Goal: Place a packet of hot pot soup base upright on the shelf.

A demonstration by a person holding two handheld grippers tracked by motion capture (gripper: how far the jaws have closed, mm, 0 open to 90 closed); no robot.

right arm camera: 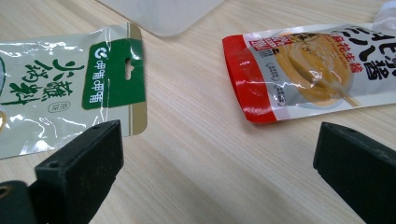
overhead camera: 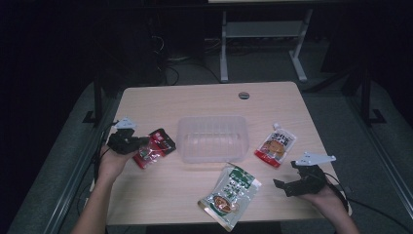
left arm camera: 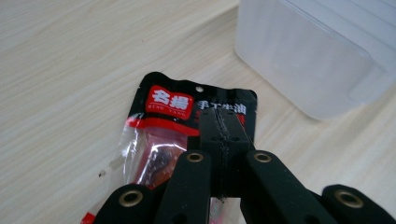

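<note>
The left gripper [left arm camera: 223, 135] had its two black jaws pressed together on a black and red plastic snack packet with a clear window [left arm camera: 173, 130], gripping it near the packet's middle, below the red label. In the high view that gripper [overhead camera: 127, 141] sat at the left side of the light wooden table [overhead camera: 204, 97], with the packet [overhead camera: 155, 147] sticking out from it toward the centre. Whether the packet rested on the wood or hung just clear of it could not be told. Just beside the packet, toward the table's middle, stood a clear, rectangular plastic tub [overhead camera: 212, 138], open at the top; in the left gripper view its frosted wall [left arm camera: 299, 60] rose near the packet's upper corner without touching it.

The right gripper [overhead camera: 298, 183] was at the right near edge of the table, held in the person's right hand [overhead camera: 327, 199], its jaws spread wide with nothing between them. In the right gripper view the two jaws stood far apart over bare wood. Ahead of them on one side lay a silver and green foil pouch with a hanging slot [right arm camera: 70, 88], flat on the table [right arm camera: 196, 140]; on the other side lay a red and white spouted sauce pouch [right arm camera: 303, 70], also flat. In the high view the green pouch [overhead camera: 230, 195] lay near the front edge, in front of the tub, and the sauce pouch [overhead camera: 276, 145] lay to the tub's right, well apart from both.
</note>
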